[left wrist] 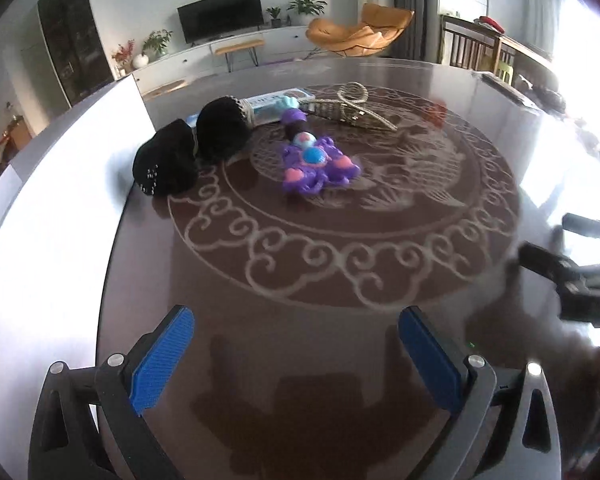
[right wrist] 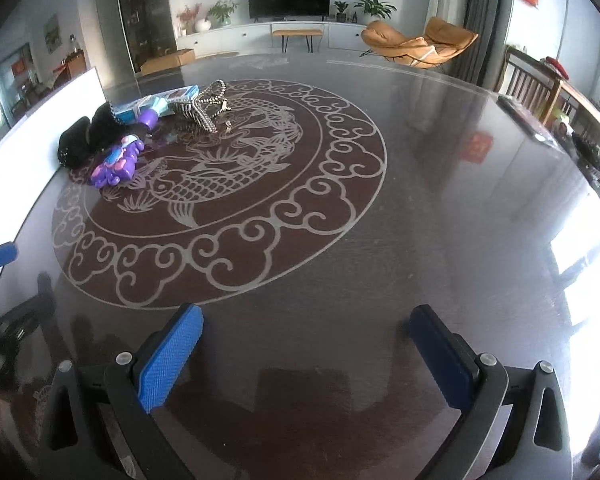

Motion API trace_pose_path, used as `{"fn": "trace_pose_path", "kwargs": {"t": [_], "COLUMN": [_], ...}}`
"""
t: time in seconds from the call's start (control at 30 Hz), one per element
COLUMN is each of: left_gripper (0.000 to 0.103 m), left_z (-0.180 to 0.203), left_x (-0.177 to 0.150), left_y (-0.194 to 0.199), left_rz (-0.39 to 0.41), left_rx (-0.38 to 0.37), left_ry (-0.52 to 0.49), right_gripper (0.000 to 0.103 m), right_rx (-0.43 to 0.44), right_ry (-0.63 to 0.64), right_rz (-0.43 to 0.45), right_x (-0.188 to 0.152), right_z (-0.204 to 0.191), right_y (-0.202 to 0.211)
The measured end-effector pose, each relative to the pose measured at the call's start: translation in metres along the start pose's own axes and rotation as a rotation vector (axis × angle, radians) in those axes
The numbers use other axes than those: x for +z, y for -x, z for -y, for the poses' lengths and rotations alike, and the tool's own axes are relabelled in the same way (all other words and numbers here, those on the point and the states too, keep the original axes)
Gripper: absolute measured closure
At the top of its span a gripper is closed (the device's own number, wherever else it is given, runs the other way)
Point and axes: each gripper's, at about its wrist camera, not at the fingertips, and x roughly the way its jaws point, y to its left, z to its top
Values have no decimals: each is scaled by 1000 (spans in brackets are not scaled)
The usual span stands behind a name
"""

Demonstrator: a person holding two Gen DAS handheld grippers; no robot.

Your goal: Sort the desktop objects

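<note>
Desktop objects, a purple toy (left wrist: 316, 164), two black hats (left wrist: 196, 148), a woven basket (left wrist: 348, 110) and a blue box (left wrist: 272, 102), cluster at the table's (right wrist: 440, 220) far left edge, unsorted. Left gripper (left wrist: 296, 360) and right gripper (right wrist: 306, 364) hover empty, jaws wide, likely readied for a first pick.

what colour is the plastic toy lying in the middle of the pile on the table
Purple, with pink and blue spots; the toy shows best in the left wrist view.
</note>
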Motion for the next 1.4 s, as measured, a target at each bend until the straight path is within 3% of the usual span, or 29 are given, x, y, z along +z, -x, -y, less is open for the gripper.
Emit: {"fn": "trace_pose_path", "kwargs": {"t": [0.23, 1.4], "left_gripper": [0, 0], "left_z": [-9, -6], "left_x": [8, 5], "left_y": [-19, -16], "left_rz": [-25, -17], "left_rx": [-75, -68], "left_ry": [46, 51], "right_gripper": [0, 0], "right_rx": [-1, -1], "right_ry": [0, -1], "right_rz": [0, 0], "right_x": [-1, -1], "right_z": [-2, -2], "right_y": [1, 1]}}
